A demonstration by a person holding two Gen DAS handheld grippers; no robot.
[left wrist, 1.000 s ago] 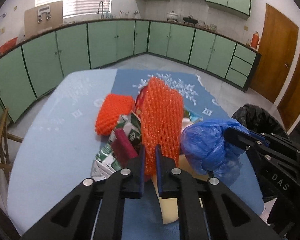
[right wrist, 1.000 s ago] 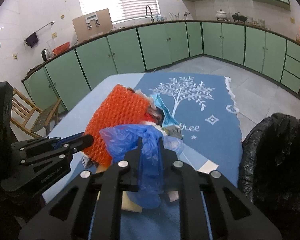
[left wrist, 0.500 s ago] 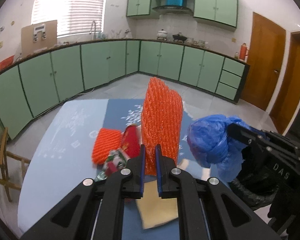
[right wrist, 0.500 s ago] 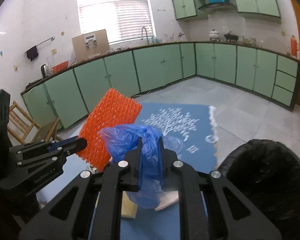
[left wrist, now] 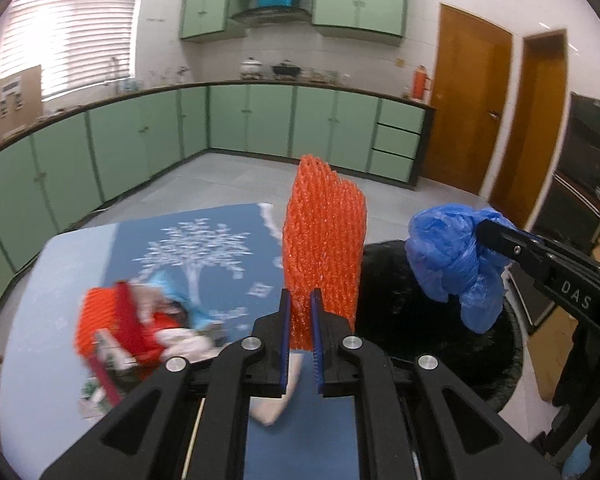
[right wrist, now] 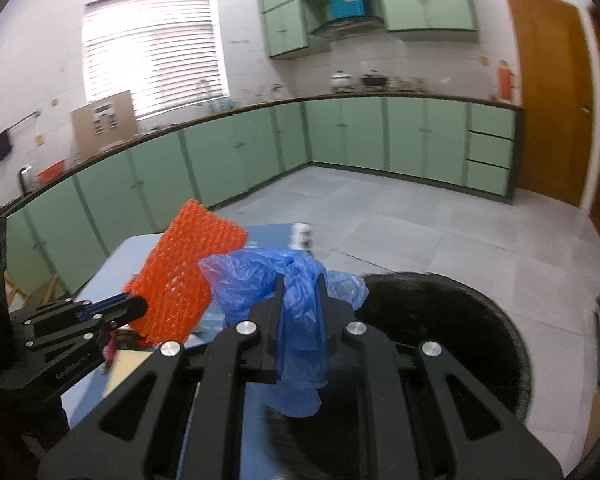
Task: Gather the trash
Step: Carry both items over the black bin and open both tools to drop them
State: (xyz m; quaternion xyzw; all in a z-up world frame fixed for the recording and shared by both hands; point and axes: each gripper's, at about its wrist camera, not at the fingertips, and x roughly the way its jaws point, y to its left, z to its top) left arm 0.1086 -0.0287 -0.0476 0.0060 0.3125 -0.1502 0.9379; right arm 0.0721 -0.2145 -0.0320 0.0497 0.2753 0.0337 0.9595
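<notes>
Carry step: L gripper (left wrist: 300,316) jaws clamp orange foam net (left wrist: 324,248), R gripper (right wrist: 298,300) jaws clamp blue plastic bag (right wrist: 284,276) (both lifted); next: release over black bin (right wrist: 452,332) off bench (left wrist: 52,292) edge.

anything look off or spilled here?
Nothing spilled. The left gripper pinches the orange foam net by one lower corner, so most of it stands free. The right gripper holds the blue plastic bag, with the black-lined bin just beyond. Loose trash remains on the table.
</notes>
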